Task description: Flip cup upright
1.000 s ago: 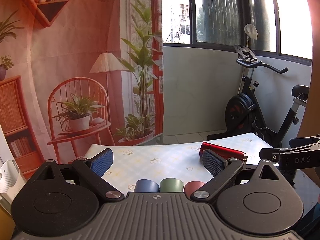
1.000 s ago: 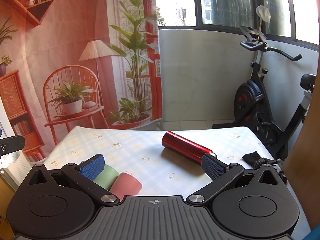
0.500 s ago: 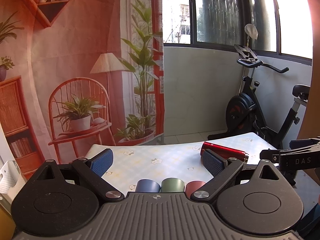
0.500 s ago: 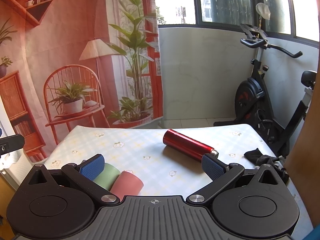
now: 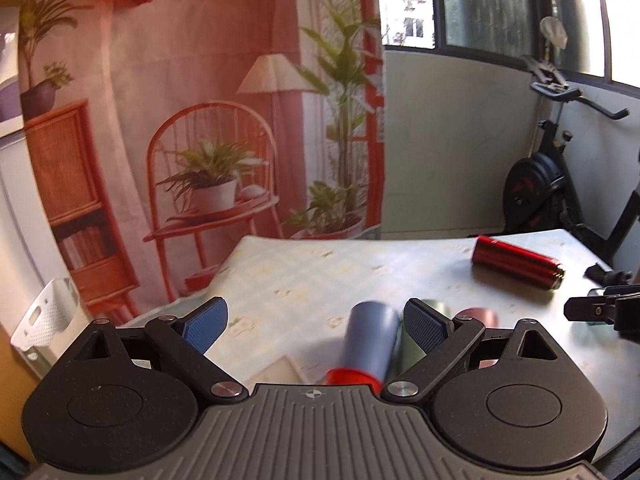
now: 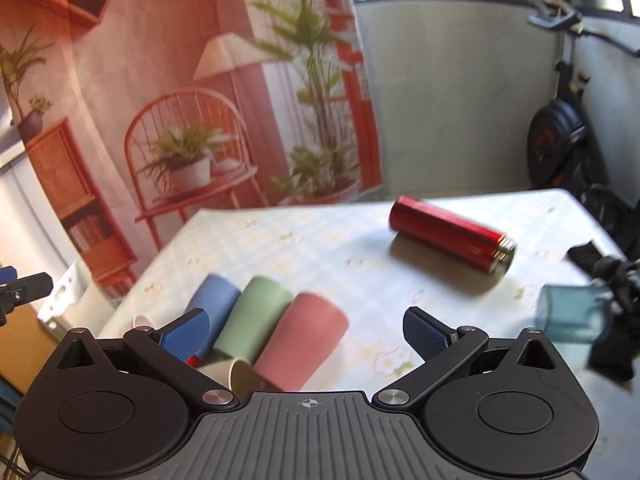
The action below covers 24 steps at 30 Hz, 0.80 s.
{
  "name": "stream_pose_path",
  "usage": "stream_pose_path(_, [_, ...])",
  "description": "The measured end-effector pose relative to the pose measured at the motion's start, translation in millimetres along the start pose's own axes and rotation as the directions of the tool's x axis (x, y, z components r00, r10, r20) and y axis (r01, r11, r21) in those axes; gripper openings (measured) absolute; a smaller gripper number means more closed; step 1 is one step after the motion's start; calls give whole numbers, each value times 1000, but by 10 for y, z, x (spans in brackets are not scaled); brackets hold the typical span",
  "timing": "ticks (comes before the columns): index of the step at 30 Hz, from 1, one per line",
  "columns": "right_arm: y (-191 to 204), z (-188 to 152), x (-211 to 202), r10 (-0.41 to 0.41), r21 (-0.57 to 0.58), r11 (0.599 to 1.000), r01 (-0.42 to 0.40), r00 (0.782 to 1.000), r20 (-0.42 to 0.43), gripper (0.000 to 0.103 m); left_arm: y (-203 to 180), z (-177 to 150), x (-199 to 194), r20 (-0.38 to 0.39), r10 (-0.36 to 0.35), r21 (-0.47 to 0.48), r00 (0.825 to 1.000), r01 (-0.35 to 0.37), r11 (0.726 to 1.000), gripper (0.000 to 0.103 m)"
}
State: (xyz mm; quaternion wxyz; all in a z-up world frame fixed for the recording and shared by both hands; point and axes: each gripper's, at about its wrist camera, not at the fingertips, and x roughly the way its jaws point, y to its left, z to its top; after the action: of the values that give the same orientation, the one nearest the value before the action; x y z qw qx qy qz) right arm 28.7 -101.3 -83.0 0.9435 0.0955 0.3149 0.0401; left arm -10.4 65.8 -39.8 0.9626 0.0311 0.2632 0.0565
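Three cups lie on their sides in a row on the table: a blue cup [image 6: 216,304], a green cup [image 6: 252,316] and a pink cup [image 6: 300,344]. In the left wrist view the blue cup [image 5: 370,340] lies just ahead, near the right finger, with the green cup [image 5: 434,306] and pink cup [image 5: 476,314] behind it. My left gripper [image 5: 316,320] is open and empty. My right gripper [image 6: 306,328] is open and empty above the pink cup.
A red flask [image 6: 448,236] lies on its side at the far right of the table [image 6: 320,248]. A small teal glass [image 6: 572,320] and a black cloth [image 6: 612,280] sit at the right edge. A small beige cup [image 6: 236,376] lies near the cups.
Both grippers have risen and tilted down toward the table, so the cups show in full. The left gripper has shifted left, bringing the blue cup near its right finger. Both stay open.
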Motion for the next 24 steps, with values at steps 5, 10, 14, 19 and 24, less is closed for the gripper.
stream_pose_path(5, [118, -59, 287, 16, -25, 1000, -18, 998, -64, 98, 288, -108, 150, -38, 37, -58, 999, -39, 998, 93])
stream_pose_path(10, [268, -39, 457, 22, -63, 998, -27, 996, -84, 98, 532, -190, 297, -62, 42, -91, 997, -47, 995, 90])
stream_pose_path(14, [313, 18, 592, 2, -71, 997, -8, 997, -83, 98, 626, -228, 448, -94, 33, -95, 995, -42, 995, 85])
stream_pose_path(19, [321, 80, 745, -12, -71, 997, 7, 997, -76, 98, 633, -248, 681, -109, -48, -110, 993, 36, 993, 80])
stream_pose_path(24, [221, 131, 816, -36, -42, 999, 33, 998, -59, 98, 407, -173, 1061, -136, -174, -65, 975, 166, 984, 80])
